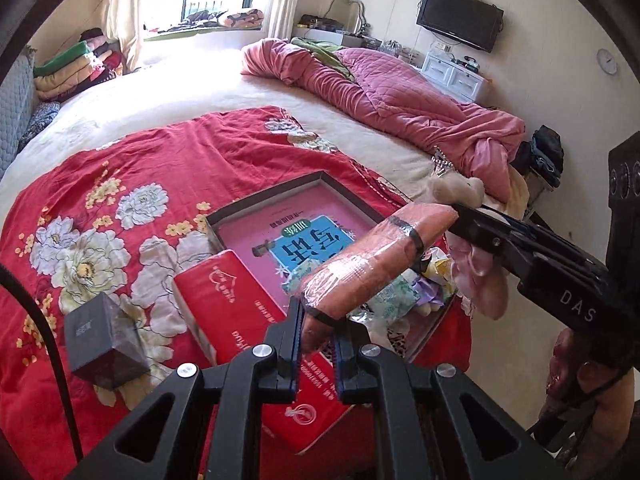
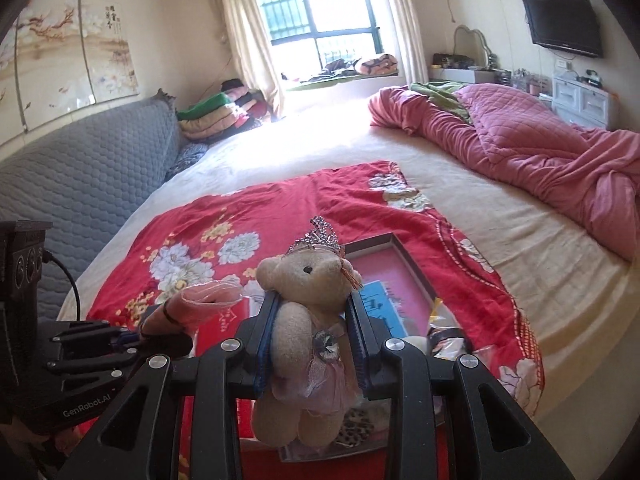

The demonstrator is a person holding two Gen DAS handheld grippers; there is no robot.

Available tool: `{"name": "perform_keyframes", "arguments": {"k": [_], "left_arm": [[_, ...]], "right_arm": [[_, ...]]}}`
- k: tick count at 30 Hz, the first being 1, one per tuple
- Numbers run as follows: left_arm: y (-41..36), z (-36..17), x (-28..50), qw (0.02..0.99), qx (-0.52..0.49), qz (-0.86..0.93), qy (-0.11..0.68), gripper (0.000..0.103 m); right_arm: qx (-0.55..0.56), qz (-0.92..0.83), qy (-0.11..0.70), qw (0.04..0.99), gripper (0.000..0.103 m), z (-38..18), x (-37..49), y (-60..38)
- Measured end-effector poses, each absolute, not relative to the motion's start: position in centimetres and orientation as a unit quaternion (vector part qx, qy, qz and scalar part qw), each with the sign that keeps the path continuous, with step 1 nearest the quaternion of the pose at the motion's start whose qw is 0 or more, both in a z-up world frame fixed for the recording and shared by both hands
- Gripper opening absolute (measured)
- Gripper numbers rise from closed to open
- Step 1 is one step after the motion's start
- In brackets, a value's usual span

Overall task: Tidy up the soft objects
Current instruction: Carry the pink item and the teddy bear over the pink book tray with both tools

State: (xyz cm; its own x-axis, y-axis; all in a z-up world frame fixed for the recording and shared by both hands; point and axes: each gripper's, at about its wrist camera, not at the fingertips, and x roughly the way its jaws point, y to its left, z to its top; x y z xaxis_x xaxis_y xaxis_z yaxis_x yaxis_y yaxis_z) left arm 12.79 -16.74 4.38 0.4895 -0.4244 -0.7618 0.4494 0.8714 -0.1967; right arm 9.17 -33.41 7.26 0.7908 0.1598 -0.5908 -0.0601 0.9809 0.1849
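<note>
Left gripper [image 1: 316, 344] clenched on a wrapped pink roll [image 1: 376, 256] above the open box [image 1: 264, 196]; right gripper [image 2: 312, 340] clenched on a crowned teddy bear [image 2: 308, 320]. Below, red floral cloth [image 1: 152, 160] spread on the bed [image 2: 520, 264].

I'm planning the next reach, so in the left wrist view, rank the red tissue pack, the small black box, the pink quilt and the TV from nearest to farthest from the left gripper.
1. Red tissue pack, just below the left gripper.
2. Small black box, off to the left on the red floral cloth.
3. Pink quilt, across the bed, upper right.
4. TV, on the far wall.
</note>
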Motion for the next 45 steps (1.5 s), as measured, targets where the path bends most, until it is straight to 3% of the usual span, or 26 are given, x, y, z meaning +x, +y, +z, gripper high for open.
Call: {"name": "perform_keyframes", "arguments": {"k": [28, 38, 40, 42, 45], "left_arm": [[-24.0, -2.8, 16.4, 0.834, 0.066, -0.220, 0.501, 0.013], [-24.1, -3.8, 17.1, 0.828, 0.070, -0.206, 0.516, 0.014], [-24.2, -3.9, 17.1, 0.828, 0.075, -0.201, 0.518, 0.015], [-24.2, -4.0, 17.2, 0.826, 0.074, -0.201, 0.522, 0.015], [-24.1, -4.0, 17.1, 0.826, 0.075, -0.199, 0.523, 0.018]], "right_arm": [[0.101, 0.029, 0.372, 0.922, 0.035, -0.8, 13.7, -37.7], [0.121, 0.042, 0.377, 0.917, 0.042, -2.0, 14.2, -38.1], [0.127, 0.044, 0.374, 0.918, 0.048, -1.8, 14.1, -38.2], [0.134, 0.047, 0.366, 0.920, 0.060, -1.5, 13.8, -38.4], [0.139, 0.047, 0.357, 0.922, 0.062, -1.0, 13.5, -38.5]]}}
